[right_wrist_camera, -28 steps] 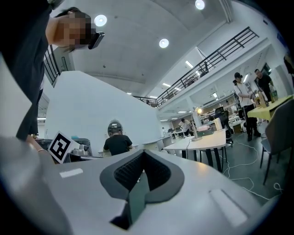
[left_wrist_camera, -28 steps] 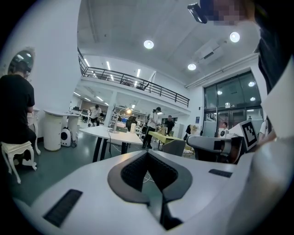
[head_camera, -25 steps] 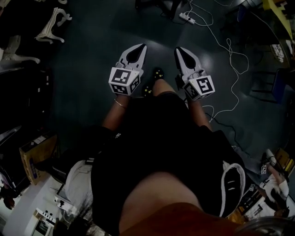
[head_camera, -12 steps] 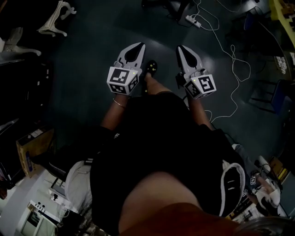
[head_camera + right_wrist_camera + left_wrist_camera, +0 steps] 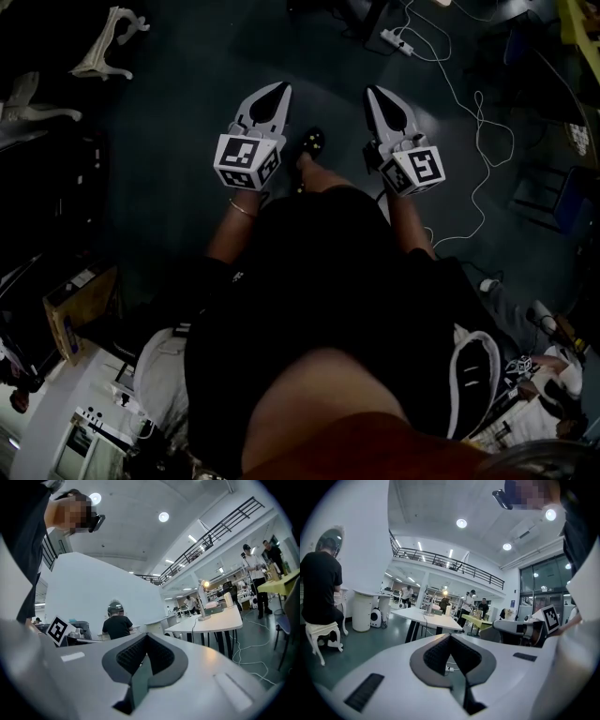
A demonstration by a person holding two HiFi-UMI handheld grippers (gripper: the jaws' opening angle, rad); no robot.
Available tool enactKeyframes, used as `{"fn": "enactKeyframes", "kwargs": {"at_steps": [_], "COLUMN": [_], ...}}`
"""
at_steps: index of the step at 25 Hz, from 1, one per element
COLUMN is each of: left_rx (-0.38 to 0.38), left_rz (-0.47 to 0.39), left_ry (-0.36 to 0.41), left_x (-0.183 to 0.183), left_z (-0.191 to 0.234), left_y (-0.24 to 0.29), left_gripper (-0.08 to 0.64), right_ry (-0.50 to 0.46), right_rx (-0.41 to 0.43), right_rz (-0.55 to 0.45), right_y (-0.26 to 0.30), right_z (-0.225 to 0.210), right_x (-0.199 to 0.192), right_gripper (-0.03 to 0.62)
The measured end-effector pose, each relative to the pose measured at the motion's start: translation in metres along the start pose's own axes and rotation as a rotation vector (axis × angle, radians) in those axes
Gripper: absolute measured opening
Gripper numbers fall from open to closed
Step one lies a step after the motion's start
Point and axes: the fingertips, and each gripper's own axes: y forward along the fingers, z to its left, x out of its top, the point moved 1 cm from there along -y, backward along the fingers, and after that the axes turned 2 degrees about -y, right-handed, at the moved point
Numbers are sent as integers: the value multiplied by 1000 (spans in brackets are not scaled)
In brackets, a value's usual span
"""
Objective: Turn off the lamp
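The lamp (image 5: 204, 585) is lit and stands far off on a white table (image 5: 220, 619), right of centre in the right gripper view. In the left gripper view the same lamp (image 5: 444, 591) glows on that table (image 5: 423, 617), well beyond the jaws. The head view shows no lamp. My left gripper (image 5: 278, 88) (image 5: 450, 637) and right gripper (image 5: 376, 92) (image 5: 146, 637) are held side by side in front of the person's body over the dark floor. Both are shut, with nothing between their jaws.
A power strip (image 5: 398, 43) and a looping white cable (image 5: 480, 141) lie on the floor ahead to the right. A person (image 5: 319, 588) sits on a white stool at the left. Other people stand beyond the table. A cardboard box (image 5: 80, 311) sits low at the left.
Both grippers have moved forward, up in the head view, and the floor has slid past beneath them. The person's foot between them has stepped ahead. The jaws stay shut.
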Motion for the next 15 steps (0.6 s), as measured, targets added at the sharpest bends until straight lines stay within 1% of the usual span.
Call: {"fn": "enactKeyframes", "kwargs": {"at_steps": [5, 10, 15], "left_rx": [-11, -20, -46], "left_rz": [9, 23, 31], "left_ry": [11, 20, 36], "left_x": [10, 16, 27], "left_z": [12, 22, 26], "left_y": [32, 55, 81], "left_gripper": [-2, -2, -2], "right_ry": [-6, 5, 7], "right_rx": [-17, -19, -30], "right_rz": [-6, -10, -30], "right_y": [23, 42, 56], "right_z": [-27, -43, -60], "right_x": [4, 9, 17], "right_gripper": [-3, -2, -3]}}
